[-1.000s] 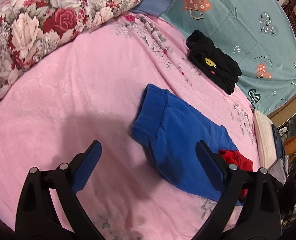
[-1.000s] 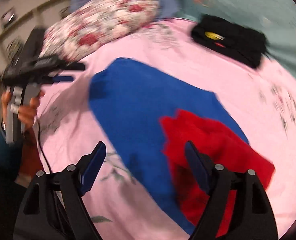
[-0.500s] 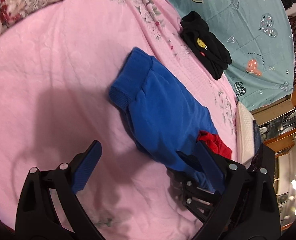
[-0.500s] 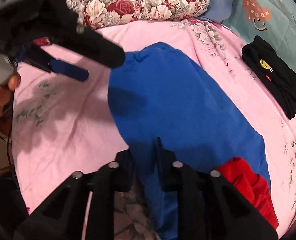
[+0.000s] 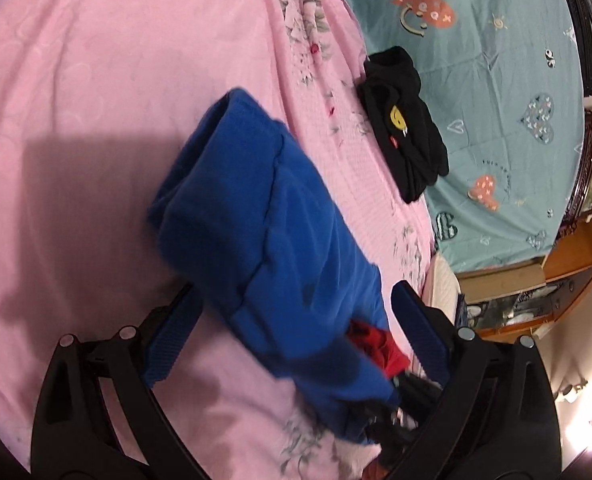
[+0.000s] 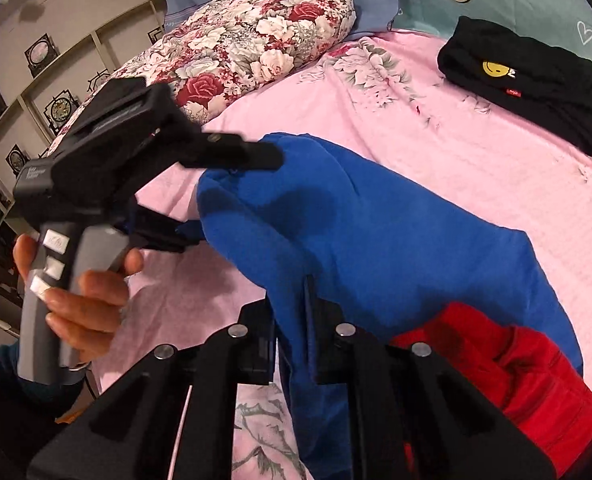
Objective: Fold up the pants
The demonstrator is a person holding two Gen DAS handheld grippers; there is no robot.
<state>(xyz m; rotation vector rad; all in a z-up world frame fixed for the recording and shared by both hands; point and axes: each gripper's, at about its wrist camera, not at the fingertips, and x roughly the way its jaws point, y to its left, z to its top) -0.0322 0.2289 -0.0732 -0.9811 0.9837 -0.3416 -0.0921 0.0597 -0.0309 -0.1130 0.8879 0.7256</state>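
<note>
Since a moment ago, both grippers have closed in on the blue pants (image 5: 279, 240): the right gripper (image 6: 291, 336), already clamped on the near edge half a second back, now has that edge raised off the pink bed cover (image 5: 95, 80), and the left gripper (image 5: 291, 332) has come forward until the cuffed end of the cloth sits between its wide-spread fingers, not yet pinched. In the right wrist view the jaws stand tight together with blue fabric (image 6: 376, 240) pinched between them and hanging below.

The pants lie in the middle of the bed as a doubled, thick bundle, one end rolled, with a red garment (image 6: 516, 380) partly under the near-right end. They look already folded at least once; by my reading a further fold is in progress, and flattening and squaring the bundle remain.

Well apart, a folded black garment (image 5: 404, 128) rests at the edge of the teal sheet (image 5: 496, 80). A floral pillow (image 6: 263, 40) lies beyond.
</note>
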